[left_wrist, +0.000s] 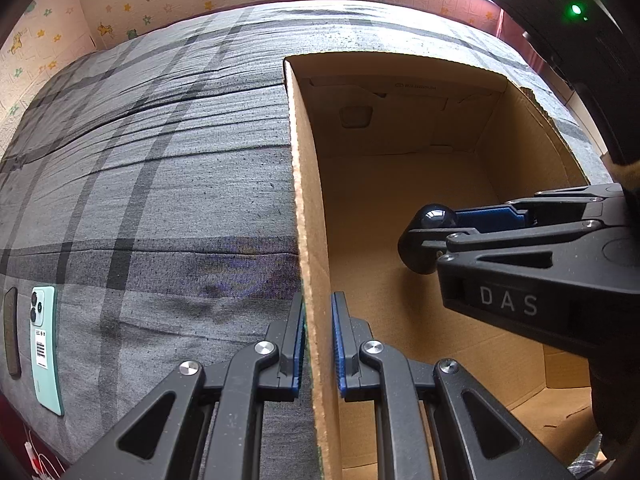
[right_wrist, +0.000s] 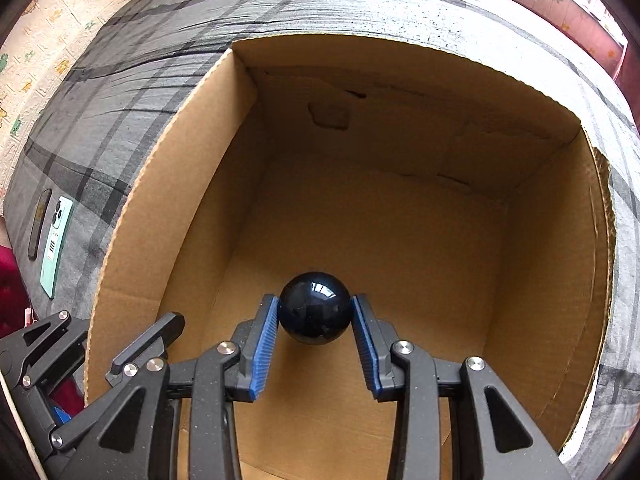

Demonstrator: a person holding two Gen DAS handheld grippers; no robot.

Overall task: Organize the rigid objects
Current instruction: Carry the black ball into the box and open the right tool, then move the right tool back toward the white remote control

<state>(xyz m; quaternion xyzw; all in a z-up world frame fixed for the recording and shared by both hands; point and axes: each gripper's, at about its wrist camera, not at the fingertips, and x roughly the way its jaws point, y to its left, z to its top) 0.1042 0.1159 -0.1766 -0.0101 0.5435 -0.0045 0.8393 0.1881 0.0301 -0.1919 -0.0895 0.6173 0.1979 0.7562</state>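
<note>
We've got the black ball pinched between the blue pads of our right gripper, fingers closed onto its sides w/ the gap just ball-wide. It hangs inside the open cardboard box, above the floor near the front; from the left wrist view the ball looks clear of the bottom, not resting on it yet.

Our left gripper straddles the box's left wall, one finger outside, one inside. Pads sit very close to the cardboard, narrow opening; we judge it's clamping or nearly clamping the wall to steady the box, but can't tell for sure if both pads touch.

Box sits on a bed w/ a grey plaid sheet. Off to the left on the sheet: a mint-green phone face down, and a dark slim item just beside it, too small to ID.

Step in hand, as we read it: placing the ball in the box. Next move calls for lowering the right gripper til the ball is on or just above the box floor, then opening the fingers gently. It's round & smooth, so it'll prob roll; release low, keep the box steady w/ the left. Phone and dark item likely remain to be packed after.
</note>
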